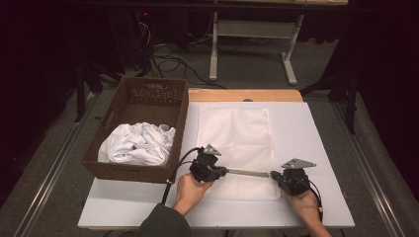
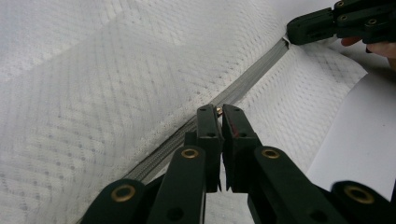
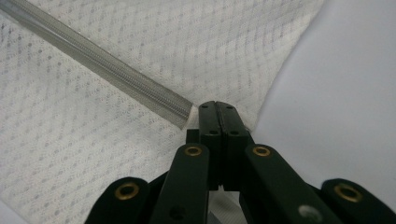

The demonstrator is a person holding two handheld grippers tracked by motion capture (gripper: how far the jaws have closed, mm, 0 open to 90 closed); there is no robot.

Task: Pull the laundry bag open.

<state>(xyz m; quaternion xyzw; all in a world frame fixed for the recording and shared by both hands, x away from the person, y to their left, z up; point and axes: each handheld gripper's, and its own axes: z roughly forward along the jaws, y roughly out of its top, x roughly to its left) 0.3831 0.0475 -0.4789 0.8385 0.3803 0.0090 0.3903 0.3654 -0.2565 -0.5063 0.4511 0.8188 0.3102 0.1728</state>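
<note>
1. Brown woven wicker basket (image 1: 129, 129) at table's left edge, w/ crumpled white cloth (image 1: 139, 143) inside.
2. Left tongs (image 2: 218, 110) pinched on small brass zip pull (image 2: 218, 110) of flat white mesh laundry bag (image 1: 237, 143), mid-table on white table (image 1: 316, 148).
3. Grey zip (image 1: 248, 173) runs across bag's near part.
4. Right tongs (image 3: 217, 108) clamped on bag edge at zip's end.

A brown woven basket (image 1: 148, 98) sits at the left of the frame on the white counter (image 1: 321, 148), with crumpled white cloth (image 1: 138, 143) heaped in its near end. Beyond the counter, at upper centre, stand white frame legs (image 1: 213, 54) and dark cables (image 1: 173, 61) on grey floor.
</note>
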